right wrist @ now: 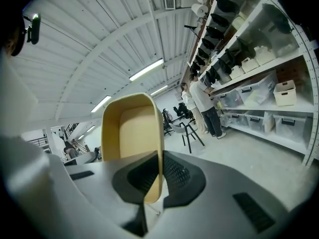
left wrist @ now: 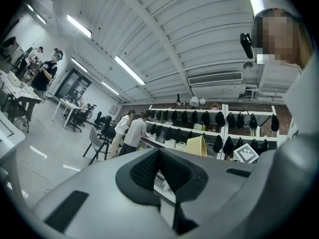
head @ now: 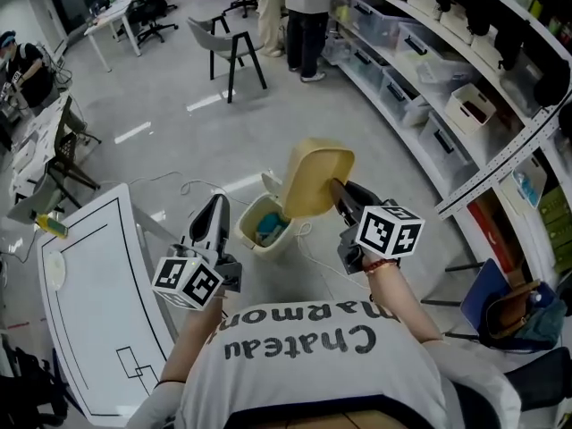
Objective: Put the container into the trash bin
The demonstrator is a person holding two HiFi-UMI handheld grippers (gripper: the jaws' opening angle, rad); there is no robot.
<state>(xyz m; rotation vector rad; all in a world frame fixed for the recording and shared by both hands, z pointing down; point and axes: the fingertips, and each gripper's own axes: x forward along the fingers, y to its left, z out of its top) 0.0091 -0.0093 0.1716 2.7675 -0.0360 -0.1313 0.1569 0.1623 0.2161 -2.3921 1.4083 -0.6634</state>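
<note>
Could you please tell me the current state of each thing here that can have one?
container: empty, tipped up on edge, held by its rim.
trash bin: lid open, blue item inside.
right tongs: shut on the container's rim.
left tongs: shut, nothing between them.

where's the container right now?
Head view, centre-right: the container is clamped by its rim in the right gripper, held in the air, in frame just up and right of the open trash bin on the floor.
</note>
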